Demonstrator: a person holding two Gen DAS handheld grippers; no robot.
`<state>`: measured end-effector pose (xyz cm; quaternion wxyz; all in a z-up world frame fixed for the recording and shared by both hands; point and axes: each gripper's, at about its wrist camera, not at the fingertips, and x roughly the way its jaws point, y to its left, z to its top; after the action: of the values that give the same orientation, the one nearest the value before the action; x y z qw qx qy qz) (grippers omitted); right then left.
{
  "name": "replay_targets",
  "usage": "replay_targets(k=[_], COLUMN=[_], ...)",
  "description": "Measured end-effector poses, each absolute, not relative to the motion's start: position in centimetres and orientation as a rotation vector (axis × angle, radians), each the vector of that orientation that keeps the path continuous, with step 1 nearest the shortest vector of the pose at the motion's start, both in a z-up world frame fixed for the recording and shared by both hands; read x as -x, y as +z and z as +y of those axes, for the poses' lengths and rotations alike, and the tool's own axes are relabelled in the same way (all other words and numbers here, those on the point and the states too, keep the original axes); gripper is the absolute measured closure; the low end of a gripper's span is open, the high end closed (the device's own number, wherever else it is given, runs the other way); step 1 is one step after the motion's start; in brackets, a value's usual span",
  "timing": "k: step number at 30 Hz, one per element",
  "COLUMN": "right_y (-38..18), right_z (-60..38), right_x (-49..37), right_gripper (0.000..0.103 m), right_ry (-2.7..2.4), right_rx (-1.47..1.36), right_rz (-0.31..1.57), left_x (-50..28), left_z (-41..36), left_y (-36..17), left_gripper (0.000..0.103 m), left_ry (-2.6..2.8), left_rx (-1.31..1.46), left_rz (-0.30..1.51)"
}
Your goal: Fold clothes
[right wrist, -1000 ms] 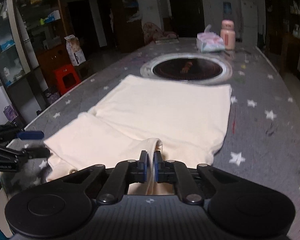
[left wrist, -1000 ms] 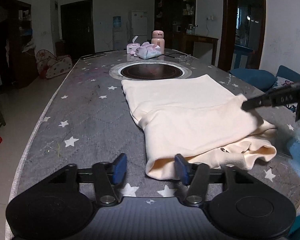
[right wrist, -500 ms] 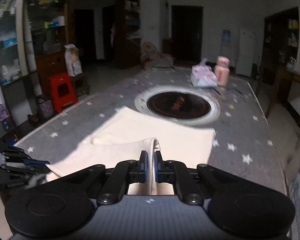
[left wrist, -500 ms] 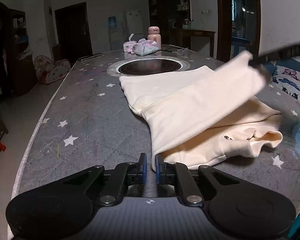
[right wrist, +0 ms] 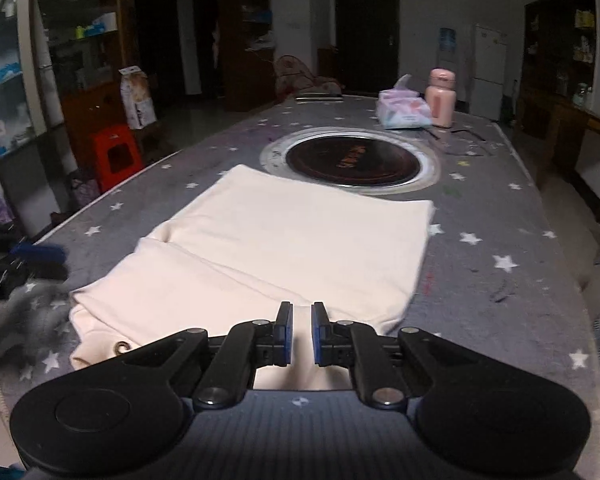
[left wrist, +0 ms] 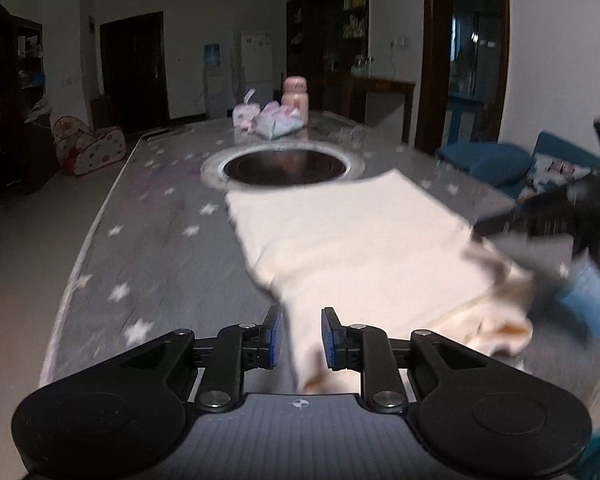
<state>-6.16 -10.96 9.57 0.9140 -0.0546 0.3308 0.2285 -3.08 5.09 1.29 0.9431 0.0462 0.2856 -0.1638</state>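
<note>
A cream garment (left wrist: 352,236) lies folded on the grey star-patterned table (left wrist: 152,240), its far edge by the round hob. My left gripper (left wrist: 302,338) is open at the garment's near left corner, with a strip of cloth lying loose between its blue pads. The right wrist view shows the garment (right wrist: 284,240) flat, a folded layer across its near part. My right gripper (right wrist: 301,334) is narrowly open over the near edge, cloth showing in the gap. The other gripper appears blurred at the right (left wrist: 560,212) and at the left (right wrist: 24,260).
A round dark hob (right wrist: 354,160) is set into the table beyond the garment. Behind it stand a tissue pack (right wrist: 404,110) and a pink bottle (right wrist: 441,98). A red stool (right wrist: 116,156) and shelves are left of the table; a blue sofa (left wrist: 488,160) is right.
Both grippers were shut on the garment's lifted layer half a second ago. The layer has come down onto the garment and both grippers have opened, letting go of the cloth.
</note>
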Motion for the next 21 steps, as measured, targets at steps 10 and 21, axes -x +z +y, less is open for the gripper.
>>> replay_targets(k=[10,21], right_y=[7.3,7.1], right_z=[-10.2,-11.3], right_x=[4.2,5.9], right_gripper=[0.094,0.093], right_ry=[0.479,0.474], right_rx=[0.128,0.142], right_rz=[0.712,0.725], left_x=[-2.5,-2.8], left_z=[1.8,1.5], left_y=[-1.7,-2.2], left_gripper=[0.080,0.072], left_ry=[-0.341,-0.344], left_rx=[-0.109,-0.134], left_rz=[0.639,0.647])
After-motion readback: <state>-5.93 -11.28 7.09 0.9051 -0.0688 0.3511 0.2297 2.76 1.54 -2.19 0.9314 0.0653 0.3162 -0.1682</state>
